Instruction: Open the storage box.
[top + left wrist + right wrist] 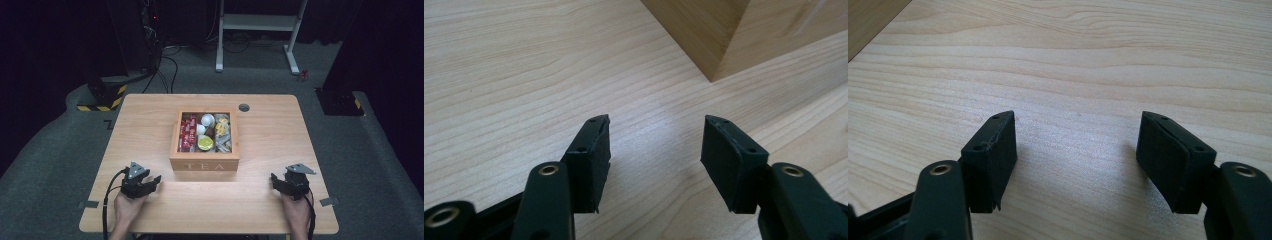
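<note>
Both grippers, left (154, 181) and right (276, 181), spread empty, tea box (204, 163) ahead between them, nearer the left.

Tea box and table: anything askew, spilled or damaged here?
Nothing stands out. The wooden tea box sits square on the table, its contents inside the compartments, nothing spilled. The left gripper and right gripper rest open near the front edge, holding nothing.

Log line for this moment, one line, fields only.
left gripper: open, empty, on table | right gripper: open, empty, on table | tea box: centre, lid off, packets inside, untouched
</note>
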Demonstrator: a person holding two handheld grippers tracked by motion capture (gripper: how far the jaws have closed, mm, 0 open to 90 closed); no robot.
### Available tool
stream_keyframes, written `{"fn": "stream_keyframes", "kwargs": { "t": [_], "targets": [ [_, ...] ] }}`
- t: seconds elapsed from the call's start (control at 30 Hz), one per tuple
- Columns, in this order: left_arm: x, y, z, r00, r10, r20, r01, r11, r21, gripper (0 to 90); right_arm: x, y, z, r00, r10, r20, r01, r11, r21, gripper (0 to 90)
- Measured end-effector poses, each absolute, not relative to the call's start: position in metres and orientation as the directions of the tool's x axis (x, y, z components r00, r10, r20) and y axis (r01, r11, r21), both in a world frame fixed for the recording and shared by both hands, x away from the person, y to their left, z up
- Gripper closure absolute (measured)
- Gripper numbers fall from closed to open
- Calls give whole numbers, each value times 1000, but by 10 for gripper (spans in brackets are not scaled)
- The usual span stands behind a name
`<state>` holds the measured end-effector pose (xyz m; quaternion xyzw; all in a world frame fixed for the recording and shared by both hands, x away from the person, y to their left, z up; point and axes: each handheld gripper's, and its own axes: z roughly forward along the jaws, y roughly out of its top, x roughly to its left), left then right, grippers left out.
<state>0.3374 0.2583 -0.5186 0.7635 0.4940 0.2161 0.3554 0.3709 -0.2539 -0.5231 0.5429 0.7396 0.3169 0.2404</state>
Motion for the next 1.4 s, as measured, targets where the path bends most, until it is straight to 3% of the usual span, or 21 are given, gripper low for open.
{"fn": "stream_keyframes", "kwargs": {
  "t": [0.33,1.17,1.4],
  "targets": [
    [337,251,-516,453,889,-61,598,-252,761,464,371,-254,-523,-293,956,-12,651,209,730,323],
    [338,218,-505,571,819,-58,539,-320,779,542,371,-254,-523,-294,956,-15,650,211,730,323],
    [343,208,-501,577,815,-51,535,-331,777,622,371,-254,-523,-293,956,-13,651,209,729,322]
  ]
}}
